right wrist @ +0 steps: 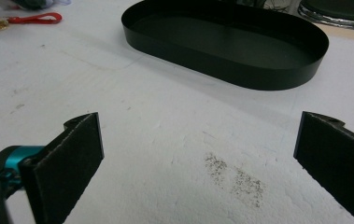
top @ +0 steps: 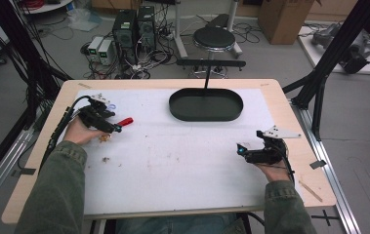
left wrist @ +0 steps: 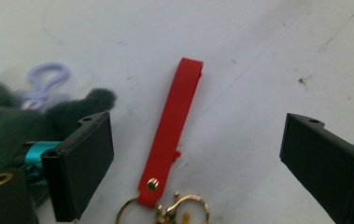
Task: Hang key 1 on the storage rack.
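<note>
Left gripper view: jaws wide, straddling strap.
Red keychain strap (left wrist: 172, 135) lay lengthwise between left gripper (left wrist: 198, 163) jaws, ungripped, near table's left edge.

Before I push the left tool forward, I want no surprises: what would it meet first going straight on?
Most likely the red strap: it lies on the white mat between the open jaws of the left tool, running straight ahead. Beyond its tip the mat looks free, though depth is unclear.

Gold ring and clasp (left wrist: 165, 210) on the red strap (left wrist: 172, 130) get chopped off by the bottom edge of the left gripper view. Lilac clip (left wrist: 46, 79) and dark fuzzy thing (left wrist: 6, 121), left side, are blurry.
</note>
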`<state>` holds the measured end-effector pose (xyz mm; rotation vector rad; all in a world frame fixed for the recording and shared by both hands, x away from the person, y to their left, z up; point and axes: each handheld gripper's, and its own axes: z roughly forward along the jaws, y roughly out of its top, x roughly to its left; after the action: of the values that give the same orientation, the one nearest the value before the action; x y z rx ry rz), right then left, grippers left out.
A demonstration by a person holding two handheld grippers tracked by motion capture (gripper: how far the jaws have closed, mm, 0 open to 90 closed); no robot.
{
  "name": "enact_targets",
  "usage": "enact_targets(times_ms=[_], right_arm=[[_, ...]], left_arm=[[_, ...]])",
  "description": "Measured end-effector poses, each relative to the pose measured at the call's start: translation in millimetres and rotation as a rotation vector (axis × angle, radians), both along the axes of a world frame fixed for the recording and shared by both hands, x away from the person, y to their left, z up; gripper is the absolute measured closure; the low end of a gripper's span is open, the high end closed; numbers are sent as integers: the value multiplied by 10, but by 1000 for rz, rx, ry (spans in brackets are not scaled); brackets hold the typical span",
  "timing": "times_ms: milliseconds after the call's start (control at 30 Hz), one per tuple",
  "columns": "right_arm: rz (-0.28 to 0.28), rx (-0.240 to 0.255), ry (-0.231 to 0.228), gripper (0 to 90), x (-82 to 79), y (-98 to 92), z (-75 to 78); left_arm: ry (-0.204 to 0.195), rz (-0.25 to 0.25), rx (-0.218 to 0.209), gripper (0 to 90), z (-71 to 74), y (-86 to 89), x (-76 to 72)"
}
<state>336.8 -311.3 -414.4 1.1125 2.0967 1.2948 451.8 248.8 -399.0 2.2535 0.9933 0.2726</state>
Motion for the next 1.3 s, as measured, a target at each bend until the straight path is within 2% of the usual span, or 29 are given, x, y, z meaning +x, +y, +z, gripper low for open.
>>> enact_targets(times_ms=[67, 167, 233, 333, 500, 600, 667, 733, 767, 833, 933, 967, 1000, 1033, 1067, 1133, 1300], right_arm=[[4, -5, 2, 5, -5, 1, -6], [-1, -4, 4, 5, -21, -10, -12], [-4, -5, 6, 5, -34, -31, -14], [-21, -18, 15, 5, -51, -68, -24], [-38, -26, 26, 5, -101, -119, -44], [-49, -27, 34, 5, -122, -143, -48], [-51, -25, 33, 5, -134, -153, -49], [-52, -24, 27, 5, -149, -169, -48], [-52, -24, 27, 5, -149, -169, -48], [-55, -25, 31, 5, -153, -168, -54], [-47, -34, 39, 5, -135, -158, -78], [-45, -37, 45, 5, -130, -149, -83], [-36, -45, 48, 5, -120, -134, -89], [-36, -45, 48, 5, -120, -134, -89], [-34, -46, 47, 5, -119, -130, -90], [-34, -38, 48, 5, -124, -127, -86], [-40, -24, 42, 5, -110, -139, -80]], left_arm=[[9, -17, 24, 123, -23, -64, 49], [32, -45, 33, 140, -52, -140, 132], [41, -46, 38, 160, -58, -159, 183], [74, -37, 74, 190, -71, -177, 273], [123, -28, 82, 233, -114, -148, 347], [136, -18, 106, 281, -155, -143, 360], [151, -20, 99, 313, -173, -147, 370], [159, -2, 117, 371, -203, -154, 381], [163, 1, 127, 371, -222, -154, 388], [157, 12, 132, 404, -211, -147, 391], [125, 20, 170, 516, -202, -149, 377], [103, 22, 188, 569, -203, -159, 367], [97, 19, 187, 683, -200, -165, 357], [85, 16, 181, 683, -200, -179, 342], [74, 11, 189, 728, -205, -197, 330], [65, 8, 209, 741, -195, -219, 318], [64, 0, 210, 744, -131, -232, 286]])
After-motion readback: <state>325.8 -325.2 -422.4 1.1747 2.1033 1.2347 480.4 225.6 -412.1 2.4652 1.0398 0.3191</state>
